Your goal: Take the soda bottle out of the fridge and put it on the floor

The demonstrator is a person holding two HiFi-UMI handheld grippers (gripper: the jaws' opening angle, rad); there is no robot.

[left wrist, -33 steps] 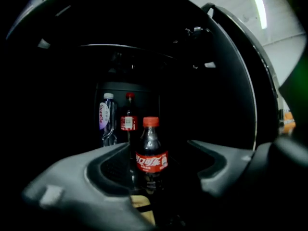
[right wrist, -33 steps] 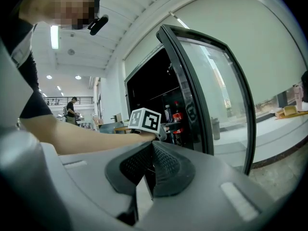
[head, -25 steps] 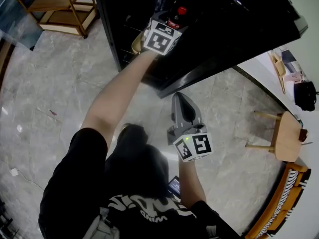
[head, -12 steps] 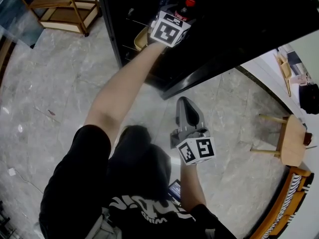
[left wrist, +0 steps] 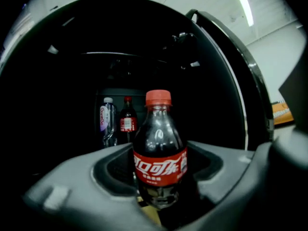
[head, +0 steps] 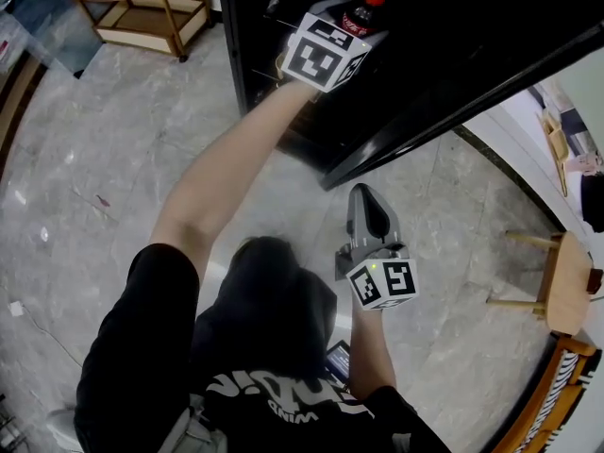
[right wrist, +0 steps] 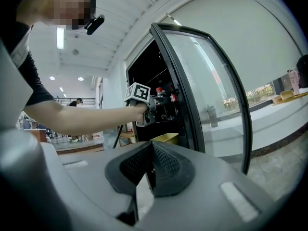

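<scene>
**A:** Where's the soda bottle (left wrist: 159, 129) relative to the fridge (head: 453, 36) right now?

**B:** It's inside the fridge's open front, standing upright with the red cap on top. The left claw (left wrist: 160, 177) reaches in level. Its jaws have just been closing with the bottle between them, and the pads (left wrist: 118, 170) look to be pinching it low down, around the label. So the bottle is dead ahead of that claw, with its long axis running straight up across the jaws.

**A:** So the next move is just backing out?

**B:** I'd guess so. Pull it level out of the fridge, past the open glass door (right wrist: 211, 81), then lower it to the floor (head: 113, 159) in front of the fridge. It needs to stay upright, since a low grip could let it tip.

**A:** Anything else in there?

**B:** Two more at the back of the fridge: a clear bottle with a purple label (left wrist: 107, 121) and a dark cola bottle (left wrist: 127, 119) beside it. Both are well apart from the held one.

**A:** And the right claw?

**B:** The right claw (right wrist: 153, 170) is outside the fridge, low in front of the door, jaws pressed together on nothing. The left one is way nearer.
</scene>
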